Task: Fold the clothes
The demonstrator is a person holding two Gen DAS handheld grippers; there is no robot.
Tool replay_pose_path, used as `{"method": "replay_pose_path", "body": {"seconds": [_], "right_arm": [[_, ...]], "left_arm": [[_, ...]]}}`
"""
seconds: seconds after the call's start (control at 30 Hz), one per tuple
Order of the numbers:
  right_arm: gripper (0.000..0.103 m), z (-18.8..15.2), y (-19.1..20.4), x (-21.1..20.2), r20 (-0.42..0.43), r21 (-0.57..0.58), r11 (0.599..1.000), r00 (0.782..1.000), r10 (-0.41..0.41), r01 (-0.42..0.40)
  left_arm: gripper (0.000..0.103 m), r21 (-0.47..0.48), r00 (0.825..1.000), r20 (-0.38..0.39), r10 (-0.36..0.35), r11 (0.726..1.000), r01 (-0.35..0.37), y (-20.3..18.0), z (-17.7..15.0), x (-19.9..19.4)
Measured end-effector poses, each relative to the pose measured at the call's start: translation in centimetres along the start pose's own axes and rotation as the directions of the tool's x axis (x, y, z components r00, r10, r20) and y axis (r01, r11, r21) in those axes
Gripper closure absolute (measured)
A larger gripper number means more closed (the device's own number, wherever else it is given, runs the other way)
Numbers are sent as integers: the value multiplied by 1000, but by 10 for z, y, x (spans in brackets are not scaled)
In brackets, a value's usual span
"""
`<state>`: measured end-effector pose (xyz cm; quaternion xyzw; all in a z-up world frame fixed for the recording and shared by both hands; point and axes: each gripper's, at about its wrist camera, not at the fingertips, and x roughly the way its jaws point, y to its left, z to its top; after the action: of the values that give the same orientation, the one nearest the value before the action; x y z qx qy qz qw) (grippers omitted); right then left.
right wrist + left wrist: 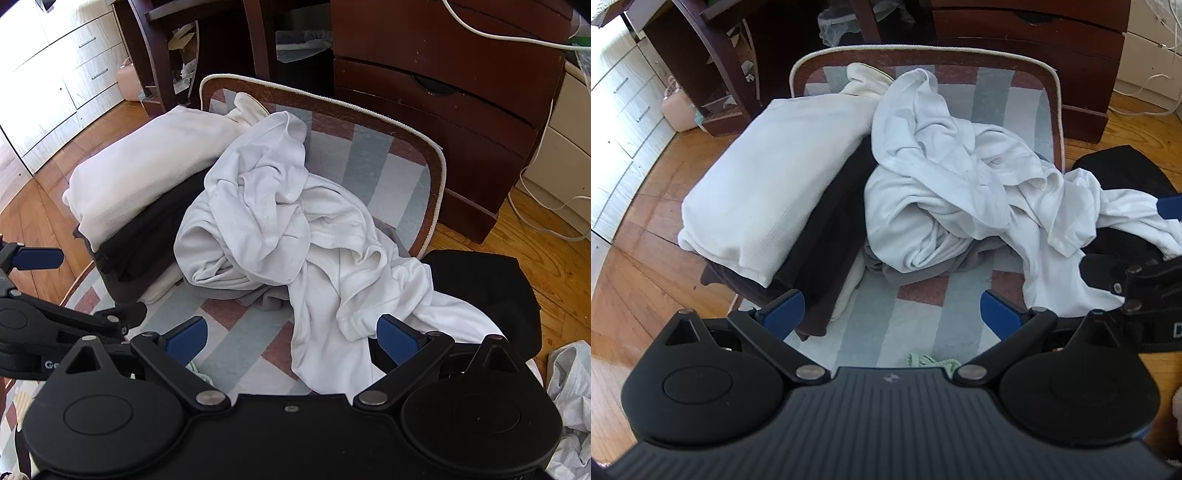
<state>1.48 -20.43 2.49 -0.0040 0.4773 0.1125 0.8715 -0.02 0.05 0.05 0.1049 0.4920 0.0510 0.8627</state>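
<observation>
A crumpled white garment (pixel 945 184) (pixel 295 236) lies heaped on a checked rug (pixel 916 317) (pixel 236 332), one end trailing over a black cloth (pixel 1123 173) (pixel 498 291) at the right. To its left sits a folded stack: a cream knit (pixel 768 184) (pixel 147 173) on dark garments (pixel 827 236) (pixel 147 243). My left gripper (pixel 892 314) hovers open over bare rug in front of the heap. My right gripper (pixel 291 338) is open too, its right pad above the trailing white fabric. Neither holds anything.
Dark wooden furniture (pixel 1027 33) (pixel 443 92) stands just behind the rug. White drawers (pixel 620 103) line the left wall. A pink container (pixel 677 109) sits on the wood floor. White cables (pixel 546 206) run at the right. A grey-white cloth (pixel 569 398) lies at the lower right, a green scrap (pixel 932 361) near my left gripper.
</observation>
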Motion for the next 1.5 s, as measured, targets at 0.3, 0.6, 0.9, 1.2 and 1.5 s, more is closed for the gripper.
{"method": "replay_pose_path", "body": {"seconds": [0.3, 0.6, 0.9, 1.2, 1.5], "right_arm": [[3, 2, 6, -1, -12, -17, 1000, 1000, -15, 15], [3, 3, 3, 2, 7, -11, 1000, 1000, -2, 2], [3, 4, -2, 6, 6, -2, 1000, 1000, 7, -7], [3, 4, -6, 7, 0, 4, 1000, 1000, 23, -23], [3, 1, -5, 11, -13, -1, 1000, 1000, 19, -19]], "left_arm": [[0, -5, 1000, -19, -10, 1000, 10, 1, 0, 0], [0, -25, 999, -28, -29, 999, 28, 13, 1, 4], [0, -29, 999, -31, -34, 999, 33, 16, -1, 2], [0, -41, 998, -32, -49, 998, 48, 20, 1, 3], [0, -49, 997, -26, -77, 996, 76, 18, 2, 4]]}}
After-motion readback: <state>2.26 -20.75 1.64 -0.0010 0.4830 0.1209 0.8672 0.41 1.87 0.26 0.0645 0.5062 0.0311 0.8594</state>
